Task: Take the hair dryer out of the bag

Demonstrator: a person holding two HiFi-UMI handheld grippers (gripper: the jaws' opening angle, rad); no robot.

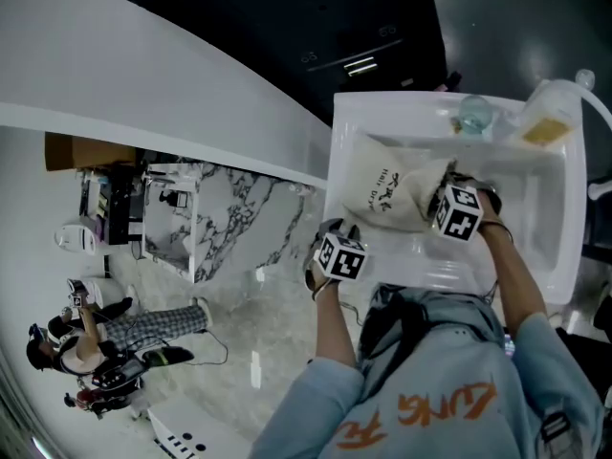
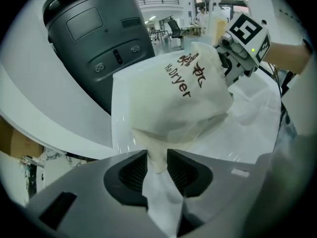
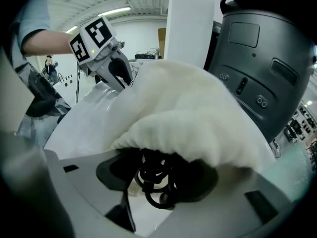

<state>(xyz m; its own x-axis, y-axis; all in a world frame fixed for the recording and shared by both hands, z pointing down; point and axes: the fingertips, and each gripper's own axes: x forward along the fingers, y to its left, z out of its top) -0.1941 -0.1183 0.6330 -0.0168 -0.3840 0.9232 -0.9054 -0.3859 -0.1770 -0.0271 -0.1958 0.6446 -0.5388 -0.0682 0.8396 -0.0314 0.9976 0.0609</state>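
The left tool is clenched on the bag. Its jaws pinch a fold of cream cloth at the bag's closed end, and the cloth runs down between the pads. In the left gripper view the bag rises from that pinch as a rounded bulk, with brown lettering across its upper face. The bag rests on the white surface, between our two tools.

The right tool sits at the bag's open end. Its jaws stand apart, and the gathered hem of the mouth drapes over them. We see the near pad plainly. The far one lies in shadow under the hem, so we read this tool as released with some reserve. Loops of black coiled cord hang out of the mouth and lie between the jaws.

The dryer is inside the bag. Cloth covers its body in all three views, and only the cord shows.

In the head view the left tool is at the near left edge of the surface. The right tool is further in, against the bag's right side. A dark grey machine stands behind the surface, beyond the bag. A pale bottle stands at the far right corner of the surface, apart from the bag.
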